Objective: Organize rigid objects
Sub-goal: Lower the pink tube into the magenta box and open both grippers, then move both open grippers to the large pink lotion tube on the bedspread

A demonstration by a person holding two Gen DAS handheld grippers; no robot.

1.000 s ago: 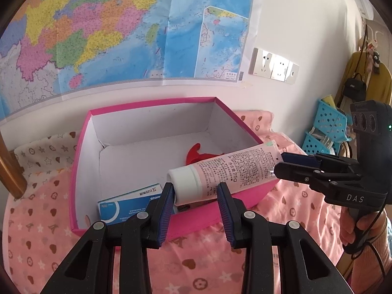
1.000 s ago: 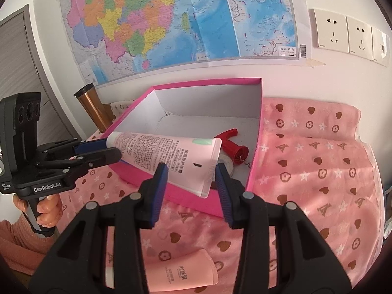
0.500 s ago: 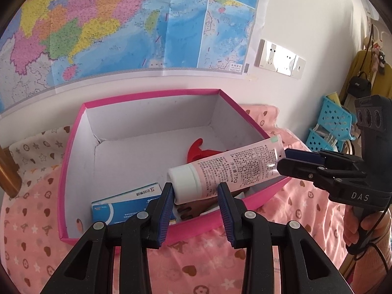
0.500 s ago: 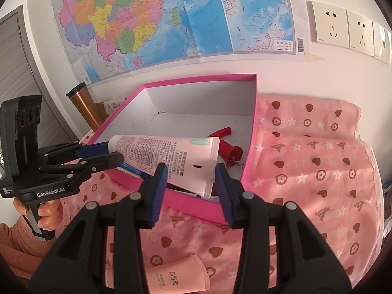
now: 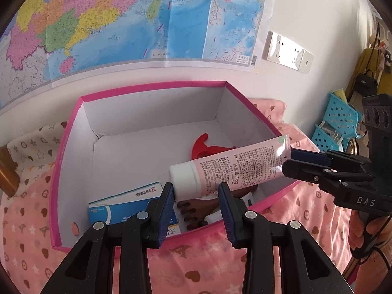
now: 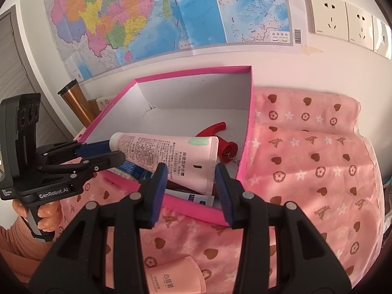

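Together, the two grippers carry a pink hand-cream tube (image 5: 232, 169) lengthwise above the near part of an open pink box (image 5: 152, 87) with a white inside. The left gripper (image 5: 196, 196) is clamped on the tube's white cap end, one blue pad against the cap on each side; the right gripper (image 6: 191, 178) is clamped on the flat crimped end, its pads pressing the seam from both sides. In the left wrist view the right gripper (image 5: 291, 159) comes in from the right edge, with part of a hand (image 5: 367, 235) on its handle; in the right wrist view the left gripper (image 6: 115, 150) comes in from the left, held by a hand (image 6: 46, 215) in a salmon sleeve (image 6: 14, 247). The tube hangs nearly level, slanting across the box's near corner, apart from what lies below it. Inside the box a red spray trigger (image 5: 208, 145) lies toward the right wall, a blue-and-white carton (image 5: 127, 203) lies at the near-left, and a dark brown comb-like piece (image 5: 196, 210) sits under the tube. The box stands on a pink cloth (image 6: 306, 159) printed with hearts and stars. A second pink tube (image 6: 178, 276) lies on the cloth outside the box, near the bottom of the right wrist view. A colourful map (image 6: 159, 17) hangs on the wall behind, with wall sockets (image 6: 343, 22) to its right, and a copper-coloured tumbler (image 6: 76, 103) stands left of the box.
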